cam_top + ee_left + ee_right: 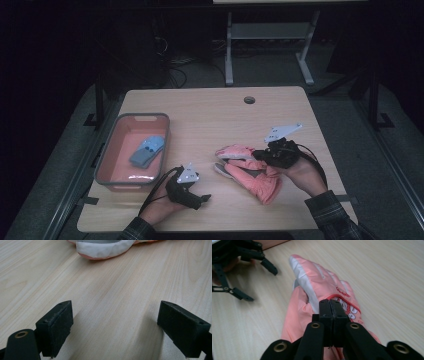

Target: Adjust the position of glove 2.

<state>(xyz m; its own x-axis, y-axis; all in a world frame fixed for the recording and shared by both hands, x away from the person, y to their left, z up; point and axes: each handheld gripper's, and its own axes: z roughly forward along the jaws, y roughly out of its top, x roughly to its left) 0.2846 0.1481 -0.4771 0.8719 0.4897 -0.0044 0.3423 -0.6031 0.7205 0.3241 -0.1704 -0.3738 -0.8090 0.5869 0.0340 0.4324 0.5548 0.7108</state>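
Right gripper (329, 305), its jaws pressed shut, appears to pinch the cuff end of the upper pink glove (319, 282); the pads meet with only thin fabric, if any, between them, so the hold looks slight. That glove lies on top of a 2nd pink glove (257, 180), the pair sitting right of the desk's middle, toward the near edge, in the high view. Left gripper (115, 325) rests on the desk (210, 120) near the near-left part, jaws wide apart with nothing between them; ahead of it the white-and-grey fingertip of a glove (102, 248) lies on the wood, apart from the jaws.

Judging by how things lie, the work seems to be putting gloves away into the pink bin with the grey rim (110, 172) at the desk's left edge. 1 grey-blue pair of gloves (148, 150) already lies inside it, along with a small pale strip near its near wall that is too blurred to name. The 2 pink gloves are not in the bin yet, so about half the job looks done: what is left is to lift them, carry them leftward over the rim and let go.

As for writing, the back of the upper glove carries a red-outlined cartoon print with some lettering (344, 303) beside the jaws, but it is partly hidden and too small to read. No brand or label can be made out elsewhere.
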